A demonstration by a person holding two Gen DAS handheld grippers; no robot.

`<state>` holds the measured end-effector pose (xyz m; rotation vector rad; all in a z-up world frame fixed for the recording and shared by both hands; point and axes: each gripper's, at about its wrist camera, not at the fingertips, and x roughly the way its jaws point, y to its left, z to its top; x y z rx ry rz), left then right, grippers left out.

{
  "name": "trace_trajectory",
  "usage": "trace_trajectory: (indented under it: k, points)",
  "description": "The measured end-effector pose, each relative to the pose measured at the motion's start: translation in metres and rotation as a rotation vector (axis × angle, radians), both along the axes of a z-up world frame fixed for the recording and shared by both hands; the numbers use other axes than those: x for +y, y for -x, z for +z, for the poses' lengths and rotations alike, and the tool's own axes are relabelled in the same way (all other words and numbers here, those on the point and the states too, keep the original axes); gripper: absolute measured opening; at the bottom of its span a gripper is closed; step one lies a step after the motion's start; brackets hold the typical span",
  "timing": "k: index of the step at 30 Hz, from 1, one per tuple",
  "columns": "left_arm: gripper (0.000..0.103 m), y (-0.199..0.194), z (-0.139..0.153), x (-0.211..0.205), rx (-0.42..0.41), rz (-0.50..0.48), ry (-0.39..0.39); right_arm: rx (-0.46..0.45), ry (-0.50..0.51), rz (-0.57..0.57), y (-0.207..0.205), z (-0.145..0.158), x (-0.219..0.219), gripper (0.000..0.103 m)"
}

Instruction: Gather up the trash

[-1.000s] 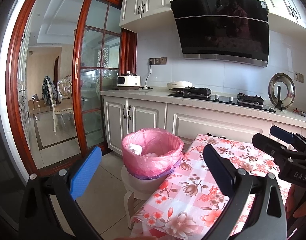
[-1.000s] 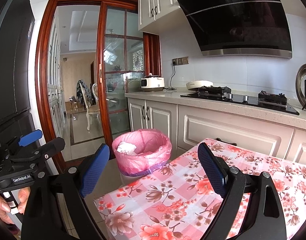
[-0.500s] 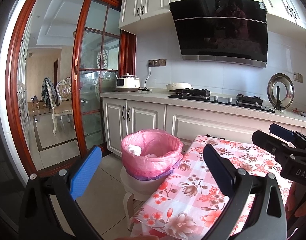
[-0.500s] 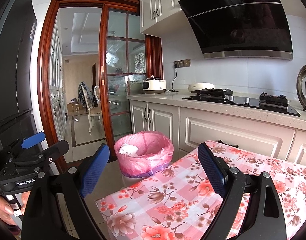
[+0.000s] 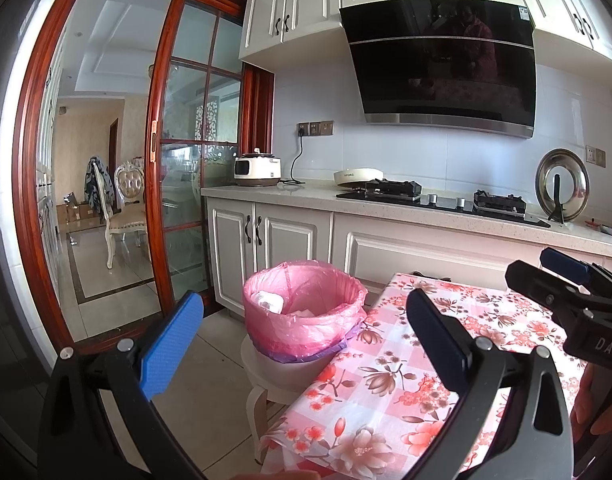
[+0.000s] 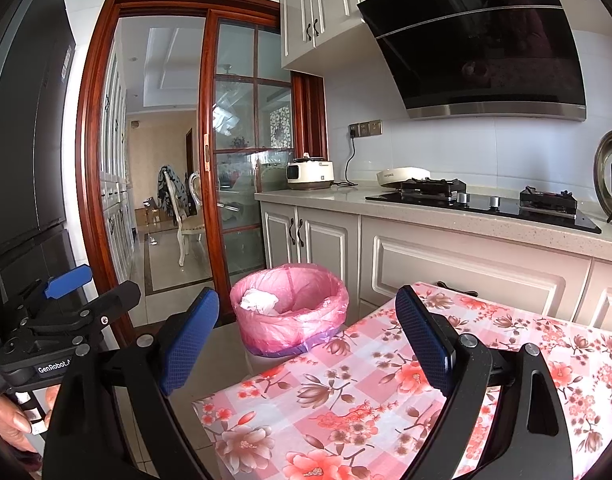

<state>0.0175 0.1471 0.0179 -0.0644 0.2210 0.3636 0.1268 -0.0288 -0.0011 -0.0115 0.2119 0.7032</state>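
A bin with a pink liner [image 5: 303, 312] stands on a white stool [image 5: 265, 376] beside the floral-cloth table [image 5: 390, 392]. White crumpled paper trash [image 5: 270, 302] lies inside it; it also shows in the right wrist view [image 6: 259, 302], inside the bin [image 6: 289, 316]. My left gripper [image 5: 306, 340] is open and empty, held near and above the table's left edge, short of the bin. My right gripper [image 6: 306, 340] is open and empty above the table [image 6: 366, 400]. Each gripper shows at the edge of the other's view.
A kitchen counter [image 5: 386, 204] with white cabinets, a gas hob [image 5: 442, 200], a rice cooker [image 5: 257, 170] and a pot lid [image 5: 562, 184] runs behind. A red-framed glass sliding door [image 5: 193, 160] opens at left onto a room with a chair [image 5: 125, 204]. A dark fridge [image 6: 21, 140] stands at far left.
Both grippers have drifted slightly back and up, so the bin and table sit a little lower and smaller in view. Both stay open and empty.
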Motion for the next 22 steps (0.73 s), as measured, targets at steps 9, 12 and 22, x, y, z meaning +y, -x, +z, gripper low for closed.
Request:
trace_trajectory:
  k: [9, 12, 22]
  points:
    - [0.098, -0.001, -0.003, 0.001, -0.008, -0.012, 0.002, 0.003, -0.001, 0.005, 0.000, -0.001, 0.000, 0.085]
    - [0.098, -0.002, -0.006, 0.003, 0.003, 0.016, 0.012, 0.001, 0.001, 0.004, 0.000, -0.002, 0.001, 0.085]
    - [0.098, -0.004, -0.011, 0.006, 0.014, 0.003, 0.016, -0.001, 0.000, 0.002, 0.001, -0.004, 0.000, 0.085]
